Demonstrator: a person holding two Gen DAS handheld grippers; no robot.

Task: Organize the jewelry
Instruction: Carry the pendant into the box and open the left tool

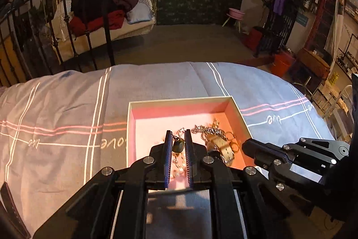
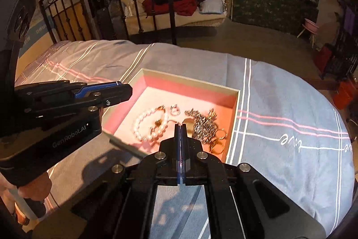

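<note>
An open box with a pink lining [image 1: 179,102] [image 2: 192,83] lies on the bed. Inside it are a pearl bracelet [image 2: 143,124], a small ring [image 2: 175,109], a sparkly chain pile [image 1: 210,129] [image 2: 202,121], gold rings [image 2: 218,141] and a pale strap [image 1: 221,146]. My left gripper [image 1: 178,133] hovers over the box's near part, its jaws a little apart with a dark pendant [image 1: 178,146] seen between them. It also shows in the right wrist view [image 2: 125,91]. My right gripper [image 2: 180,125] is shut and empty just above the box's near edge, and shows in the left wrist view [image 1: 248,146].
The box sits on a grey bedspread [image 1: 67,109] with white and pink stripes. A black metal bed frame [image 1: 105,15] stands at the far end. Beyond it are a swing seat with clothes [image 1: 107,10], a pink stool [image 1: 235,15] and an orange bucket [image 1: 282,63].
</note>
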